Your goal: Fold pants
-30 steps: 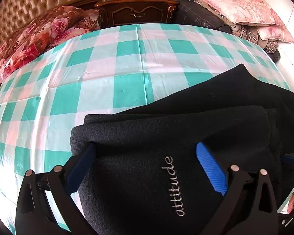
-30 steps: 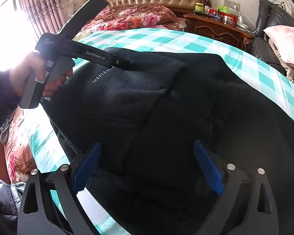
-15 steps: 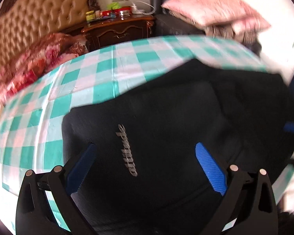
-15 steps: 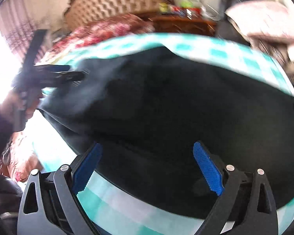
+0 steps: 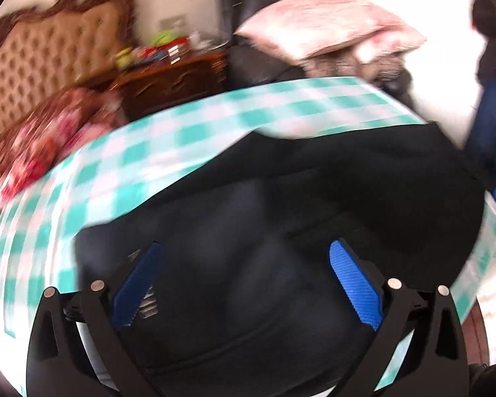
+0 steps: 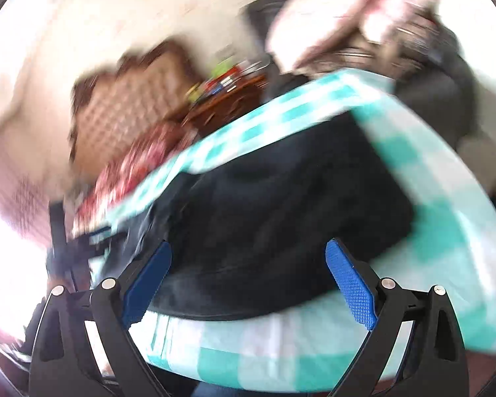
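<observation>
- Left gripper (image 5: pixel 241 284): jaws spread wide, nothing between the blue pads (image 5: pixel 355 289). It hangs over the pants (image 5: pixel 281 231), no contact that I can see.
- Right gripper (image 6: pixel 248 284): also wide open and empty, just off the pants' 6 o'clock edge, over bare cloth (image 6: pixel 248 347).
- Pants: dark bundle, already stacked in layers by the look of it, lying mid-table on the green-check cloth. In the left view they fill centre to 3 o'clock; in the right view they run from 9 to 2 o'clock.
- Both views are motion-blurred, so fold lines and edges are hard to judge.
- Step in hand, my read: release done or regrip pending. To do it well, let the view settle first, then pinch both layers at the near corners so the stack doesn't shear, and carry both grippers level.
- Risk: fleece-like fabric is bulky; a one-layer grab would peel the fold open.
- Writing: none legible. Pale smudge beside the left pad at 9 o'clock, unreadable.
- Beyond, 12 o'clock: nightstand (image 5: pixel 175 82) clutter, labels blurred.
</observation>
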`<move>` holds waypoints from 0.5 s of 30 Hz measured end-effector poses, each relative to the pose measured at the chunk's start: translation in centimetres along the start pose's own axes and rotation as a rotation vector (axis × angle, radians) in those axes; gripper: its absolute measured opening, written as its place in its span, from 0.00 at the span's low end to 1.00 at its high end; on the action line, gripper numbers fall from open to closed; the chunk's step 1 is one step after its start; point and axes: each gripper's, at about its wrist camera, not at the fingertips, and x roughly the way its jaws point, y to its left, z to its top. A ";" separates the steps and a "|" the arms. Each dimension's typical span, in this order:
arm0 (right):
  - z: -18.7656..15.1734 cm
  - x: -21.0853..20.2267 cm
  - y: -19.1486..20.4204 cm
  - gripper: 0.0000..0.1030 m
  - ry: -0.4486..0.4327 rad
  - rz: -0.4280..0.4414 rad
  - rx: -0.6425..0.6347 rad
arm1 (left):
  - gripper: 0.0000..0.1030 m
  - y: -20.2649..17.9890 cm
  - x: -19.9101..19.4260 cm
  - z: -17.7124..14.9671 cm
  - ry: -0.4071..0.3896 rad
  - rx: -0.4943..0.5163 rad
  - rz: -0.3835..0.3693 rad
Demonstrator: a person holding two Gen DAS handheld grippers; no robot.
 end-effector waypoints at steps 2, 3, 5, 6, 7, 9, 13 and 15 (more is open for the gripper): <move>-0.1 -0.3 -2.2 0.89 0.007 -0.041 0.071 | 0.98 -2.5 0.8 0.8 -0.005 0.053 -0.020; -0.2 -0.2 -3.0 0.89 0.020 -0.063 0.101 | 0.98 -3.5 1.3 1.1 0.000 0.075 -0.020; -0.4 1.0 -4.6 0.89 0.064 -0.092 0.167 | 0.98 -5.3 2.7 1.2 0.020 0.122 -0.024; -0.3 1.5 -5.3 0.89 0.074 -0.094 0.189 | 0.98 -5.6 3.2 1.1 0.031 0.132 -0.029; -0.3 1.8 -5.8 0.89 0.078 -0.092 0.206 | 0.98 -6.1 4.3 0.9 0.051 0.147 -0.025; 0.2 2.9 -6.8 0.89 0.094 -0.073 0.241 | 0.98 -6.5 5.5 0.5 0.079 0.167 -0.016; 1.6 3.9 -8.1 0.89 0.101 -0.010 0.297 | 0.98 -6.4 6.9 -0.2 0.109 0.158 -0.031; 2.4 4.5 -8.7 0.88 0.117 0.013 0.303 | 0.98 -6.2 6.9 -0.4 0.114 0.147 -0.042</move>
